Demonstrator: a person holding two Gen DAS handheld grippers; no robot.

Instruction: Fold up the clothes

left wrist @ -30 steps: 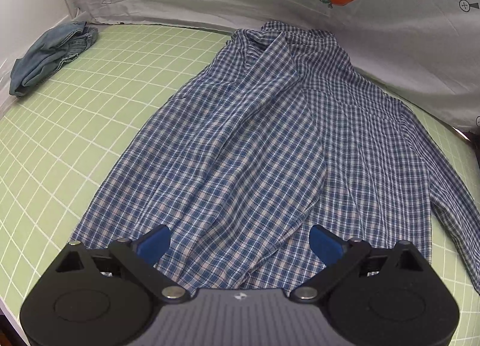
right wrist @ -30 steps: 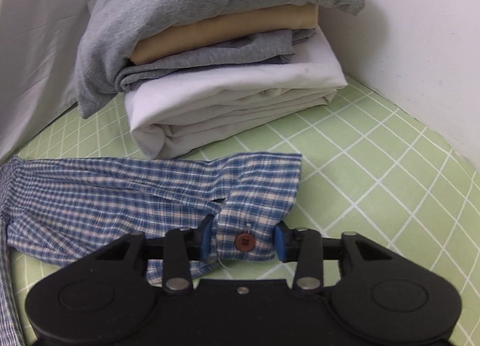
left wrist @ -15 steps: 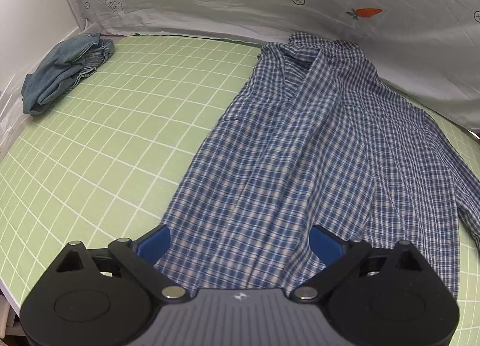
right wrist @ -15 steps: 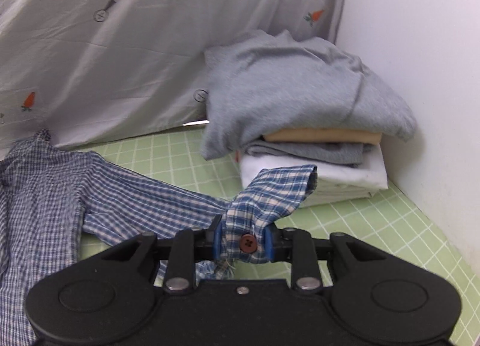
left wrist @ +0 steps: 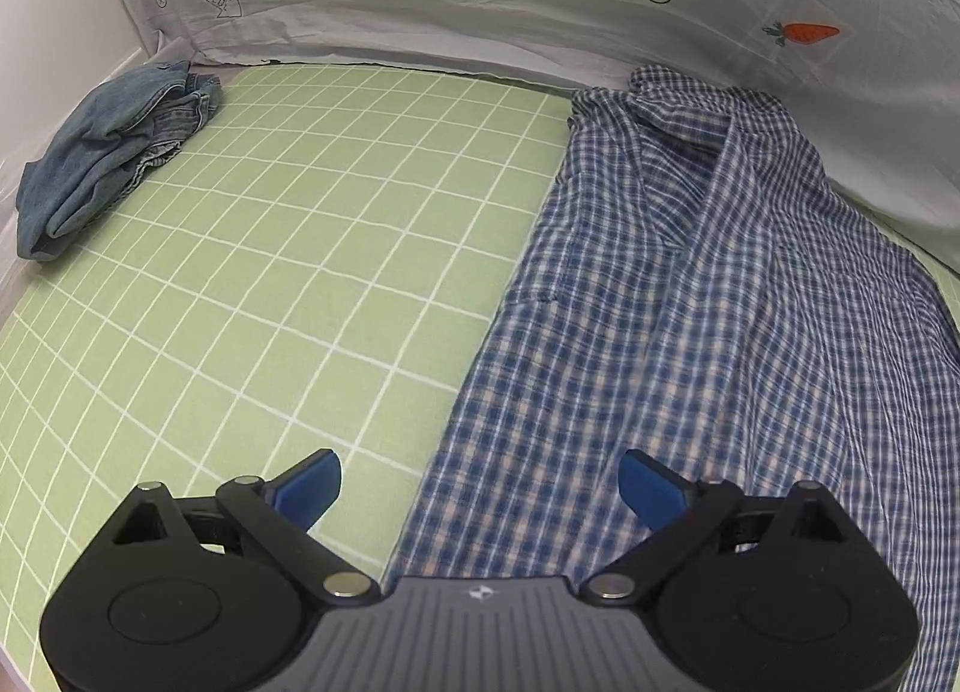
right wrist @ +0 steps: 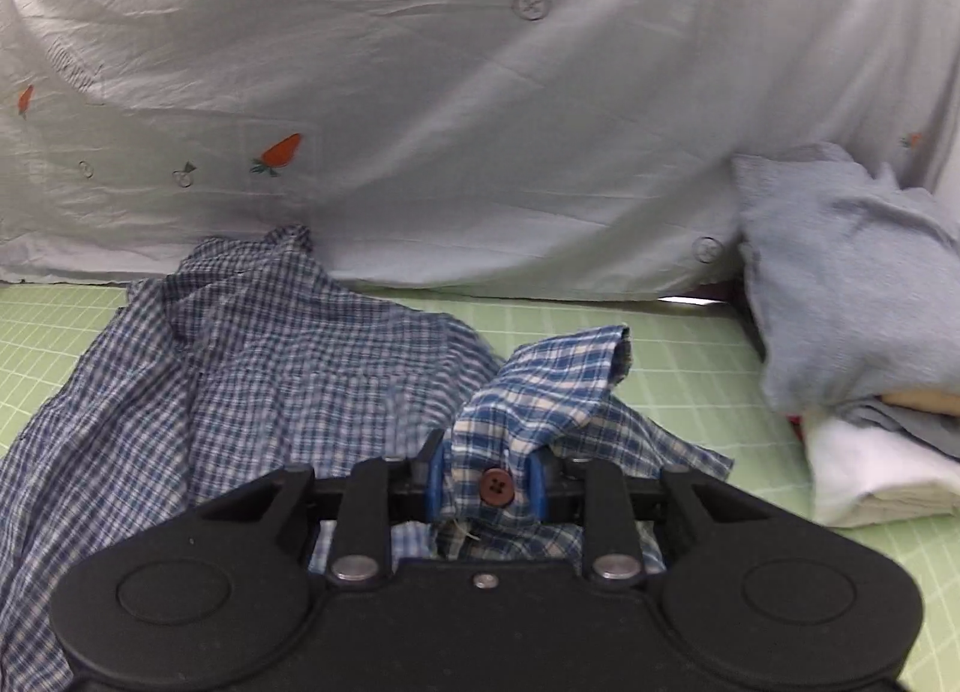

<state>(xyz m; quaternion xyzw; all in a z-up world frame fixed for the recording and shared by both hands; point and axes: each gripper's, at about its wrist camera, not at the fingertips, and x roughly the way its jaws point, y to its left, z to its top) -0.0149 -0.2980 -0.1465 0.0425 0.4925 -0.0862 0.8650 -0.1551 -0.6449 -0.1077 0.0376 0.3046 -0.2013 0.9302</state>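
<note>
On the green grid mat, left tongs gape; right tongs pinch the shirt cuff.

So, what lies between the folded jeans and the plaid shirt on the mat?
Nothing. In the left wrist view, only bare green grid mat lies between the jeans and the plaid shirt.

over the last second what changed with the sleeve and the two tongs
The right tongs stayed shut on the cuff and lifted it off the mat, carrying the sleeve left, away from the folded stack and toward the shirt body. The left tongs stayed open and empty, drifting left off the shirt's hem. The jeans haven't moved.
</note>
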